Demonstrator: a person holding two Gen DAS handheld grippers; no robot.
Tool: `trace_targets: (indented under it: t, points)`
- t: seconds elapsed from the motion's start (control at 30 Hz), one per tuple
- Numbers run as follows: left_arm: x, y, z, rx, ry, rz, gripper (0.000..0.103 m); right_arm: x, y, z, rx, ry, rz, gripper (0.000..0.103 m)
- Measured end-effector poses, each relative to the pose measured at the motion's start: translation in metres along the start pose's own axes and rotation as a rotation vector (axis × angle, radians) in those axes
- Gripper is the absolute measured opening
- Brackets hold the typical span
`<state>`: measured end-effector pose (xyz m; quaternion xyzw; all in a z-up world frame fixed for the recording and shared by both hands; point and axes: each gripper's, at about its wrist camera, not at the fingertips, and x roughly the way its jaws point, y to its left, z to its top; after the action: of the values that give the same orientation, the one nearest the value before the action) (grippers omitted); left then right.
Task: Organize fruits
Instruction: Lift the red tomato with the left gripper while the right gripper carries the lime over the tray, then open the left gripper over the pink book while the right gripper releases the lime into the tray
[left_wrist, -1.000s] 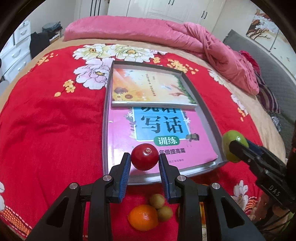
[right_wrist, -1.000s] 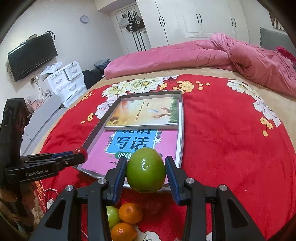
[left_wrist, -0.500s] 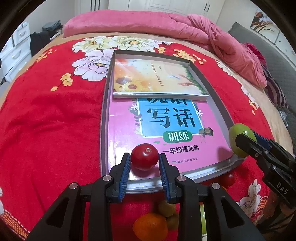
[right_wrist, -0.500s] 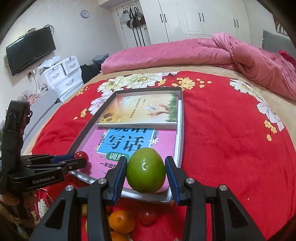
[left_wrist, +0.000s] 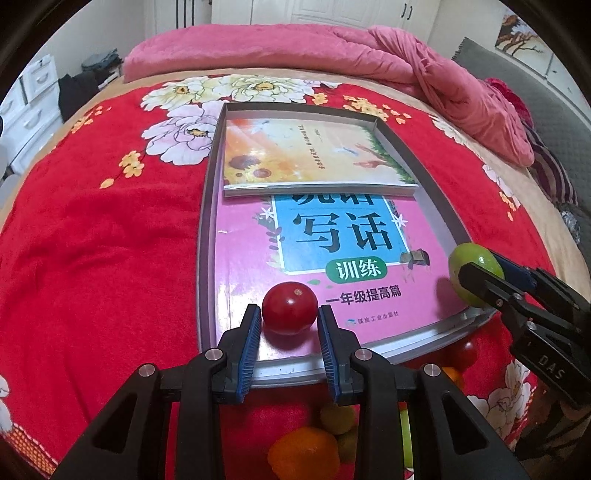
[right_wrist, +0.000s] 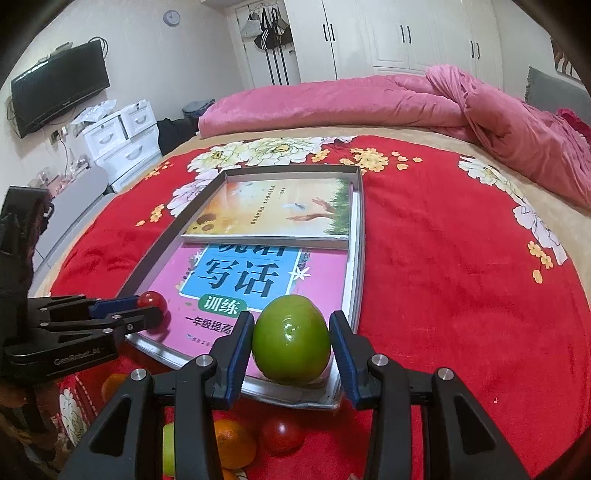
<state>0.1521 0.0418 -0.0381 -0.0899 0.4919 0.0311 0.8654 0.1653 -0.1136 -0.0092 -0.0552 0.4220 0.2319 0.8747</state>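
A tray (left_wrist: 207, 236) lies on the bed (left_wrist: 99, 258), with two books in it: the far book (left_wrist: 310, 155) overlaps the far end of the near book (left_wrist: 332, 258). The left tool (left_wrist: 289, 320) grips a tomato (left_wrist: 289, 308) over the tray's near left end; the right tool (right_wrist: 291, 341) grips a larger fruit (right_wrist: 291, 339) over its near right corner. More fruit (right_wrist: 232, 443) lies on the bed before the tray.

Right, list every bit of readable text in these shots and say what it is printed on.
"写话", "训练", "一年级提高篇": pink book in the tray.
"DAS": right gripper body, left wrist view.
"GenRobot.AI": left gripper body, faint, right wrist view.
Top line of the pink book's title: hidden by the sunflower book.
Sunflower book's title and the pink book's publisher line: too small to read.
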Motion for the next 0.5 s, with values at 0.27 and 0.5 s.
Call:
trace_targets:
  t: [0.27,0.5]
  points:
    - [0.001,0.001,-0.001,-0.006,0.005,-0.008,0.033,0.013,-0.001,-0.003,-0.01,0.034,-0.018,0.042]
    - [0.001,0.005,-0.001,-0.022,0.004,-0.019,0.033,0.015,0.002,-0.007,-0.03,0.039,-0.02,0.043]
